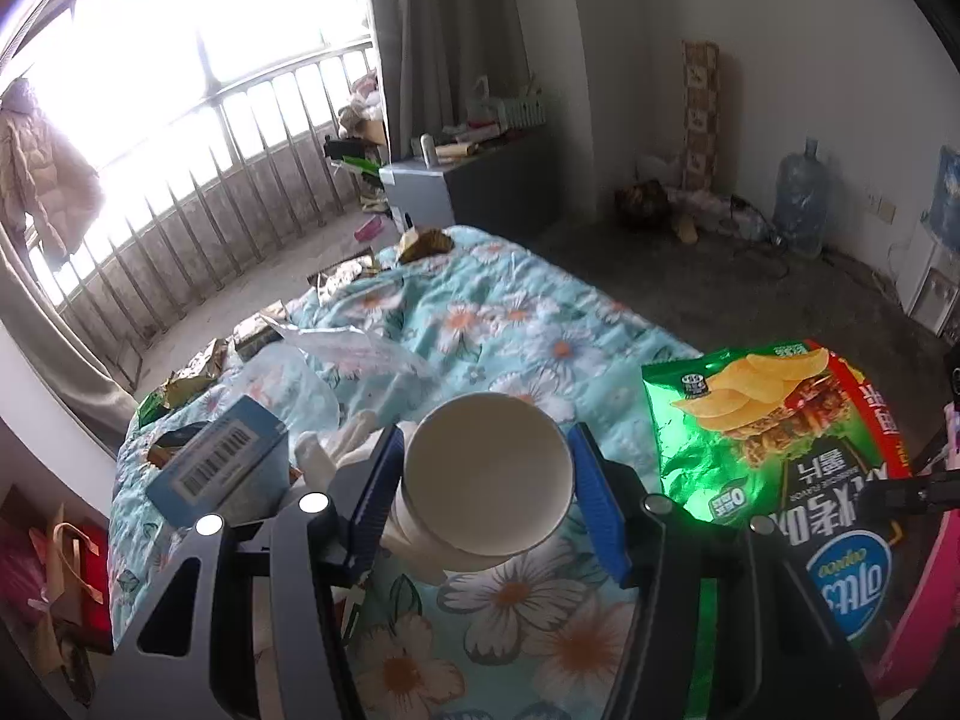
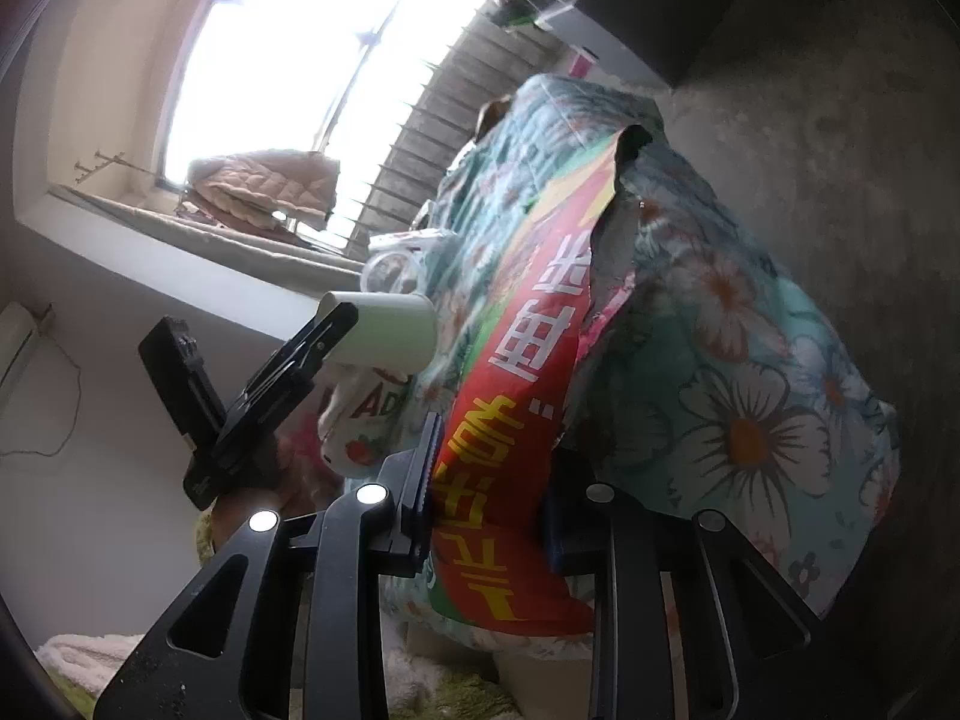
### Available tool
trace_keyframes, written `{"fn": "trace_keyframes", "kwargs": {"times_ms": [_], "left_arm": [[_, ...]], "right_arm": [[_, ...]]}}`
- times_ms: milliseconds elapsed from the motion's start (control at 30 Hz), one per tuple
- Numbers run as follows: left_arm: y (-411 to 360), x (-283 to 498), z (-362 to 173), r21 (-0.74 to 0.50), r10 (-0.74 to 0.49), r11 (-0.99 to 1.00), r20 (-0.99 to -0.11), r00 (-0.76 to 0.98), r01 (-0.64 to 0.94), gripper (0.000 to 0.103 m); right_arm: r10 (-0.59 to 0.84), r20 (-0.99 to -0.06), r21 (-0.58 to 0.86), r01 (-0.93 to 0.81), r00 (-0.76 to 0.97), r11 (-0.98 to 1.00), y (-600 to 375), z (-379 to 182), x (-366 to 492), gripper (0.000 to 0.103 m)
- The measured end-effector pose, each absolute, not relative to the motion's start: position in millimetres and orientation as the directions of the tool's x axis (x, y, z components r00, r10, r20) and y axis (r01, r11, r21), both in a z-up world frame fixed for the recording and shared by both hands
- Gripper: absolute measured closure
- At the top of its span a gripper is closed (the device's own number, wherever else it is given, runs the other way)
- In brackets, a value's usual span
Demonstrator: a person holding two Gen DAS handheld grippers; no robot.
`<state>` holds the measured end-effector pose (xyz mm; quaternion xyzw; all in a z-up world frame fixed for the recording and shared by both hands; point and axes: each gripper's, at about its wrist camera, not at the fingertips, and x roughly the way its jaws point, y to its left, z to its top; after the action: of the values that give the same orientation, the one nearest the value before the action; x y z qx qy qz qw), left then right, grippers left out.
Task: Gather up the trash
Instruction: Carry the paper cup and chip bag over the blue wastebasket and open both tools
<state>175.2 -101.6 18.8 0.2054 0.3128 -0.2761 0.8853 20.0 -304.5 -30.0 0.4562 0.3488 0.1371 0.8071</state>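
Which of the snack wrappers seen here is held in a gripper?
The green chip bag, clamped in the right gripper; the crumpled wrappers lie loose on the quilt.

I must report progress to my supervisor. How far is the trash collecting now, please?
Done: no collecting container is visible, so nothing looks finished. In hand: the left gripper holds a white paper cup; the right gripper is shut on a chip bag. Left: a blue box, a clear plastic bag and crumpled wrappers lie on the floral quilt.
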Motion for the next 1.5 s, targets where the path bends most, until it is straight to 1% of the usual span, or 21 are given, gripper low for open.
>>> {"fn": "trace_keyframes", "kwargs": {"times_ms": [200,400,567,667,800,867,1033,1100,1167,1300,1400,1467,1500], "left_arm": [[-98,156,43,0.135,-0.431,0.760,-0.628,0.648,0.636,0.048],[-116,139,67,0.023,-0.551,0.720,-0.590,0.590,0.694,0.048],[-153,123,78,-0.038,-0.641,0.649,-0.566,0.519,0.760,0.048],[-183,114,81,-0.073,-0.692,0.592,-0.557,0.460,0.802,0.048],[-225,105,79,-0.140,-0.750,0.511,-0.555,0.360,0.848,0.048],[-250,101,74,-0.178,-0.772,0.468,-0.559,0.302,0.866,0.048],[-317,92,46,-0.262,-0.781,0.388,-0.602,0.165,0.884,0.048],[-345,87,31,-0.272,-0.766,0.372,-0.629,0.128,0.888,0.048],[-370,81,15,-0.279,-0.749,0.360,-0.655,0.098,0.890,0.048],[-403,79,-13,-0.294,-0.718,0.355,-0.694,0.057,0.888,0.048],[-420,80,-30,-0.300,-0.696,0.361,-0.717,0.041,0.883,0.048],[-430,82,-42,-0.300,-0.681,0.370,-0.731,0.037,0.880,0.048],[-433,83,-46,-0.300,-0.675,0.374,-0.737,0.036,0.878,0.048]], "right_arm": [[0.503,-0.419,0.821,0.079,0.756,0.566,-312,-15,4,0.078],[0.409,-0.410,0.798,0.103,0.815,0.594,-337,4,-20,0.078],[0.295,-0.416,0.773,0.164,0.860,0.613,-364,15,-49,0.078],[0.209,-0.436,0.748,0.223,0.875,0.625,-380,20,-66,0.078],[0.077,-0.478,0.701,0.327,0.875,0.634,-400,22,-86,0.078],[-0.015,-0.516,0.657,0.407,0.857,0.634,-410,19,-96,0.078],[-0.180,-0.601,0.566,0.574,0.779,0.591,-431,-3,-108,0.078],[-0.257,-0.644,0.500,0.650,0.721,0.572,-439,-17,-110,0.078],[-0.302,-0.670,0.456,0.698,0.678,0.553,-447,-31,-114,0.078],[-0.375,-0.714,0.384,0.779,0.591,0.495,-471,-67,-109,0.078],[-0.389,-0.738,0.360,0.809,0.552,0.465,-493,-97,-107,0.077],[-0.391,-0.763,0.334,0.832,0.515,0.443,-508,-128,-100,0.074],[-0.395,-0.779,0.311,0.846,0.488,0.433,-513,-147,-97,0.070]]}}
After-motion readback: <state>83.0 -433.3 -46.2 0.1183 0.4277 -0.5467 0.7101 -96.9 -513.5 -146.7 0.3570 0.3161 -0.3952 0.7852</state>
